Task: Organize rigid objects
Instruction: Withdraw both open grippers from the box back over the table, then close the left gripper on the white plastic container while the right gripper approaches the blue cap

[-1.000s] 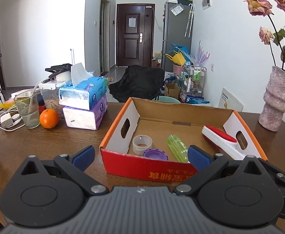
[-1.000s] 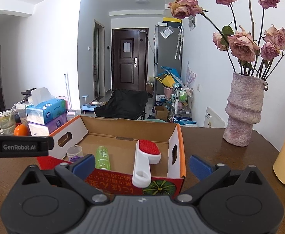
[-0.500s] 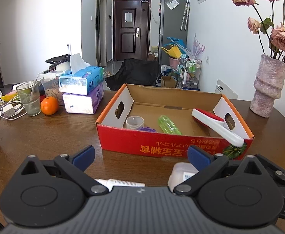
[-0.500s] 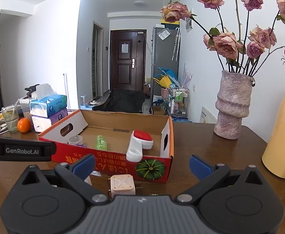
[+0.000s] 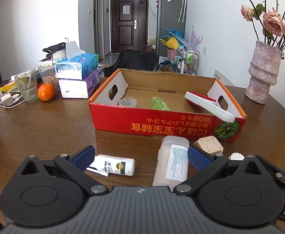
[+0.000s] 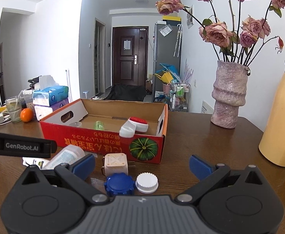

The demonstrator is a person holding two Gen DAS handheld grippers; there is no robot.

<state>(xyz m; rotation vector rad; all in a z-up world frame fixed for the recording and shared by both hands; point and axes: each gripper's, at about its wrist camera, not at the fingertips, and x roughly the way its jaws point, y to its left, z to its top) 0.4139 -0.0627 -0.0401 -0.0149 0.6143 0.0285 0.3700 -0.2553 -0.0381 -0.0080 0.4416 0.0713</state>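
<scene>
A red cardboard box (image 5: pixel 162 124) holds a tape roll (image 5: pixel 127 102), a green bottle (image 5: pixel 160 103) and a red-and-white brush (image 5: pixel 206 103). On the table in front of it lie a small white bottle (image 5: pixel 115 166), a translucent case (image 5: pixel 172 162), a beige cube (image 5: pixel 209 144) and a white cap (image 5: pixel 236 156). My left gripper (image 5: pixel 140 157) hovers open above the bottle and case, holding nothing. My right gripper (image 6: pixel 142 165) is open too, over a blue cap (image 6: pixel 119 183), the white cap (image 6: pixel 146 182) and the cube (image 6: pixel 116 162). The box (image 6: pixel 95 138) stands just beyond.
Stacked tissue packs (image 5: pixel 78 78), an orange (image 5: pixel 45 92) and a glass (image 5: pixel 27 85) sit at the back left. A vase of dried roses (image 6: pixel 228 97) and a yellow flask (image 6: pixel 281 117) stand on the right. The left gripper's body (image 6: pixel 21 146) crosses the right view's left edge.
Both grippers have drawn back from the box toward the near table edge. The loose bottle, case, cube and caps in front of the box have come into view.
</scene>
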